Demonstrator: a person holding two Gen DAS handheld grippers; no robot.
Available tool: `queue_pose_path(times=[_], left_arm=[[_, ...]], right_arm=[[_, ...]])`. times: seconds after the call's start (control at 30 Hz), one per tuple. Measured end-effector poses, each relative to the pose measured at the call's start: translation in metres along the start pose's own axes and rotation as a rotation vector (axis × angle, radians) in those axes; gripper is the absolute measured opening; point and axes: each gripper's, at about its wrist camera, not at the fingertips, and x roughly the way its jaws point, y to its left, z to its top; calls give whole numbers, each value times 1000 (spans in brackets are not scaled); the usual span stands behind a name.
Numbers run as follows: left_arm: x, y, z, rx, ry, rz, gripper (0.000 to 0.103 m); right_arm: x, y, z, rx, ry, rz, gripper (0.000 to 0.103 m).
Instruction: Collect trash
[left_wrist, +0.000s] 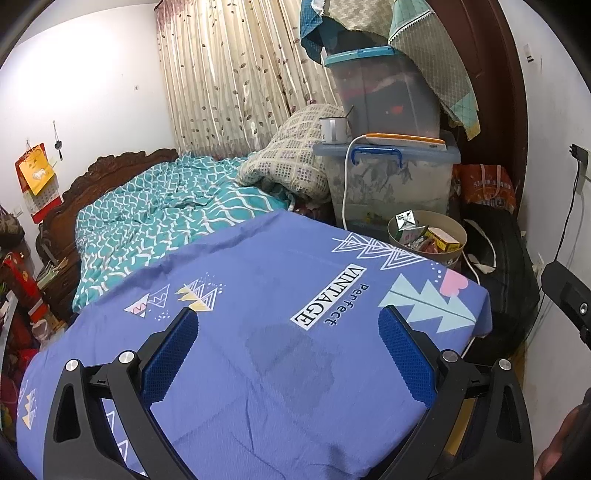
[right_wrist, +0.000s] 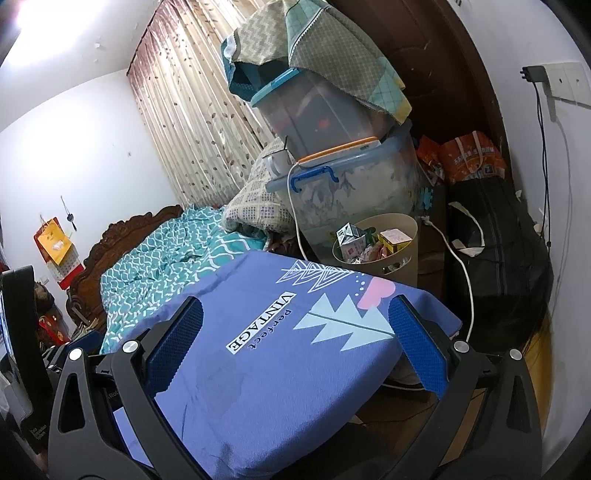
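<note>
A beige round trash bin (left_wrist: 458, 227) stands on the floor past the far right corner of the purple-sheeted surface (left_wrist: 258, 295). It holds a silver-white carton (left_wrist: 404, 219), a yellow box (left_wrist: 445, 238) and several crumpled wrappers. The bin also shows in the right wrist view (right_wrist: 400, 254), with the carton (right_wrist: 349, 238) and the yellow box (right_wrist: 395, 238) inside. My left gripper (left_wrist: 288, 354) is open and empty above the purple sheet. My right gripper (right_wrist: 295, 343) is open and empty above the sheet's right part. No loose trash shows on the sheet.
Stacked clear storage boxes (left_wrist: 391, 177) with a mug (left_wrist: 332, 129) and a draped cloth stand behind the bin. A white cable (left_wrist: 345, 184) hangs down them. A black bag (left_wrist: 506, 266) and an orange bag (left_wrist: 484, 184) sit by the right wall. A teal-quilted bed (left_wrist: 166, 214) lies beyond.
</note>
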Motion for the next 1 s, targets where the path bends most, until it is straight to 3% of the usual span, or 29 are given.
queue_pose_path(times=[1.0], left_arm=[[12,-1,-10,13,40,3,94]], right_arm=[[8,-1,-6,0,31,-3,100]])
